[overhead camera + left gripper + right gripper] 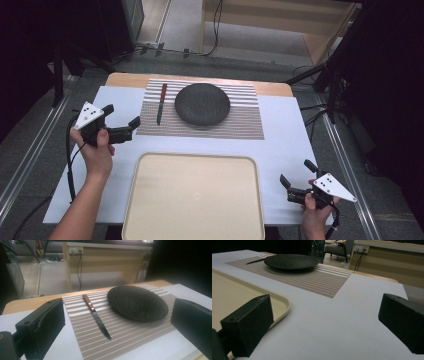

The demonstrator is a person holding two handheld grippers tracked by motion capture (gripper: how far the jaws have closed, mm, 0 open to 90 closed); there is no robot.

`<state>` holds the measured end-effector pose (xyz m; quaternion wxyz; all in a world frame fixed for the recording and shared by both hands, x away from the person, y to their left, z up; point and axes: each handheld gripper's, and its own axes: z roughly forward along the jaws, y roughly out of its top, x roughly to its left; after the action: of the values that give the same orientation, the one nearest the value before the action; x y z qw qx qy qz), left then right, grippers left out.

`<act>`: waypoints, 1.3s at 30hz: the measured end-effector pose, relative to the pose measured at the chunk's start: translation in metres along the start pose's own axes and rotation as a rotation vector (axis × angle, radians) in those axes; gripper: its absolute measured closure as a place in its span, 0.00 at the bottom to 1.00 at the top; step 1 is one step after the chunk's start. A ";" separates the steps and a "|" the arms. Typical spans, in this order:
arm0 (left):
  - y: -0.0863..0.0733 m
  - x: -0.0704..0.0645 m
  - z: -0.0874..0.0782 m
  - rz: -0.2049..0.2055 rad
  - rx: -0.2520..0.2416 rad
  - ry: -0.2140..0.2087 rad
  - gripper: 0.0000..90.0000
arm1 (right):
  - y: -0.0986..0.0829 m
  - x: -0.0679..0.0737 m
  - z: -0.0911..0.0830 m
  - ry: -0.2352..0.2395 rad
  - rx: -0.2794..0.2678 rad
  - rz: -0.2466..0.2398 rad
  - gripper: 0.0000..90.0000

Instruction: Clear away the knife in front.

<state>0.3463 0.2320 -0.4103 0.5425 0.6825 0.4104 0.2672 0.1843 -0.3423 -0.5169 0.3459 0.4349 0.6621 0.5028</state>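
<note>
Left gripper (121, 115): released, jaws spread wide with nothing between them, hovering just off the left edge of the grey-and-white striped woven placemat (240, 125). Pointed straight at the slim table knife with the red-brown riveted wooden handle (161, 104), probably to line up a grasp. In the left gripper view, knife framed between the two jaws, blade tip nearest, handle farther off.

Knife lying flat on the left part of the placemat, lengthwise front to back, just beside the round dark grey textured plate (202, 104) but apart from it. Laid out like a table setting, so likely the first thing to lift. Plate resting level at the middle of the placemat.

Right gripper (297, 172): also released and empty, jaws apart, held low over the white worktop (285, 145) at the near right, well away from knife and plate. Apparently parked there to keep out of the way and stay ready.

Large beige rounded-corner plastic tray (192, 200) at the near middle, bare, between the two hands. Set close to the person, seemingly as the place for the things to go.

Thin blade flat on fabric: awkward to pinch; thicker handle the safer place to close on.
</note>
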 end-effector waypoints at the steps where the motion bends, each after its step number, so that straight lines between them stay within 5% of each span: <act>1: 0.003 0.000 0.005 -0.001 0.002 -0.001 0.00 | 0.000 0.000 0.000 0.001 0.000 0.000 0.00; 39: 0.023 0.007 0.093 -0.023 0.081 -0.003 0.00 | 0.000 0.001 0.002 0.007 0.007 -0.007 0.00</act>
<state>0.4317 0.1879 -0.4138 0.5182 0.6993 0.4282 0.2432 0.1855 -0.3408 -0.5174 0.3437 0.4323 0.6665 0.5007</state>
